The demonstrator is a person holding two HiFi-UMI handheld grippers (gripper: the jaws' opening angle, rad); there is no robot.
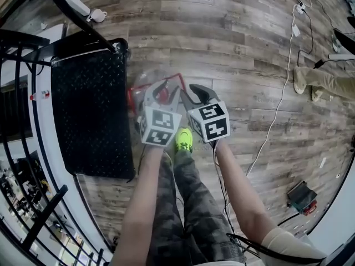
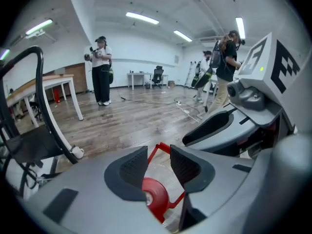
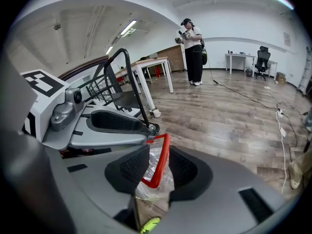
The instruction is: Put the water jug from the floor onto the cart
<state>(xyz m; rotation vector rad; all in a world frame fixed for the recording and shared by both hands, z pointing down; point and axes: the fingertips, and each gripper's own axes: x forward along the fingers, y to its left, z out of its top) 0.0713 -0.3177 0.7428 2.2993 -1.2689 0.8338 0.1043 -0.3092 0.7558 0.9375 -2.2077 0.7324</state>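
left gripper (image 2: 158,150) jaws wide over the red cap (image 2: 155,194), gripping nothing. right gripper (image 3: 159,152) part open, red handle (image 3: 159,162) loose between its pads. i see the water jug (image 1: 150,80) on the floor beside the cart (image 1: 91,115).

Head view: the water jug (image 1: 161,95) is almost buried under the left gripper (image 1: 164,92) and right gripper (image 1: 194,93), with only bits of red and a blurry smear of clear plastic peeking out. The cart (image 1: 94,121) runs off the left edge. At the right edge a bystander (image 1: 319,82) is cut down to legs.

Clear plastic jug (image 3: 155,177); matt textured cart deck (image 1: 91,110); wood-grain floor (image 1: 233,49).
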